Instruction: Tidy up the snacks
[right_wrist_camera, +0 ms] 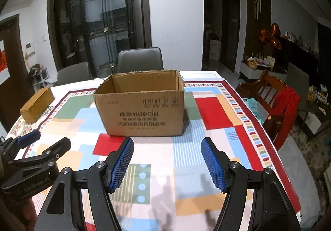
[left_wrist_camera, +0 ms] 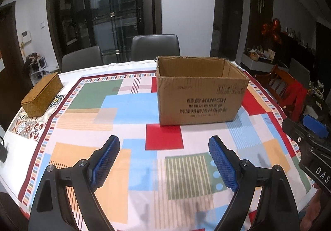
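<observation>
An open brown cardboard box printed with KUPOH stands upright on the patterned tablecloth, its inside hidden from both views. My left gripper hovers over the cloth short of the box, jaws wide apart, nothing between the blue pads. In the right wrist view my right gripper is likewise open and bare, just in front of the box. Each gripper shows at the edge of the other's view: the right gripper, the left gripper. No snacks are visible.
A woven straw box with its lid on lies at the table's left. Grey chairs stand behind the table, and a wooden chair with a red cloth stands at the right edge.
</observation>
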### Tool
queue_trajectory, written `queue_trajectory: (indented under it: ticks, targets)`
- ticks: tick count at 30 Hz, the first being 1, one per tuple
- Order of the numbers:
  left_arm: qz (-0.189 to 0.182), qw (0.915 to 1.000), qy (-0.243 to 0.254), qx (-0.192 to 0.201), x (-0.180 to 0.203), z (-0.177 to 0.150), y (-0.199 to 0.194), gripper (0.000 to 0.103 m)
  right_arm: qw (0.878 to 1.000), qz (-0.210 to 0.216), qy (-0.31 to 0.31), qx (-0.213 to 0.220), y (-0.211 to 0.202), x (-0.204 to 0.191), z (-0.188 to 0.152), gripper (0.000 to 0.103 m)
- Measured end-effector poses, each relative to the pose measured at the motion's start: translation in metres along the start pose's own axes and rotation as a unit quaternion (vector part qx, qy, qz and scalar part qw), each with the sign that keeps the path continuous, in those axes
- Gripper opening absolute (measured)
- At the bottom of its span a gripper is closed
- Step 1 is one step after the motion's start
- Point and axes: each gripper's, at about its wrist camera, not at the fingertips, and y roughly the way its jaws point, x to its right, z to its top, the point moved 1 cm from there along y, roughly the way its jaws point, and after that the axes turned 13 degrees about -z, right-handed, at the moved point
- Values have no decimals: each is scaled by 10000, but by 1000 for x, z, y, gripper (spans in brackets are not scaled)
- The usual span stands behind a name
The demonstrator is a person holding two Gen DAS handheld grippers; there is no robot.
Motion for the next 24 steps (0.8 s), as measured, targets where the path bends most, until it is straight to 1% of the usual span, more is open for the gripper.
queue_trajectory:
  ticks: [9, 14, 17, 24]
  targets:
    - [6, 9999, -94, 118, -1, -26, -25, 88, 9999, -12, -41, 148, -24, -1, -13, 69]
    - [-36, 9997, -168, 146, 2, -34, -36, 88, 9999, 71, -49, 127, -34, -2, -22, 69]
    - [-16, 9997, -145, 177, 3, -36, -42, 88, 9998, 43, -61, 168, -41, -1, -27, 69]
    - [151, 9984, -68, 532, 7, -41, -65, 88, 9994, -98, 32, 326, -56, 8, -29, 69]
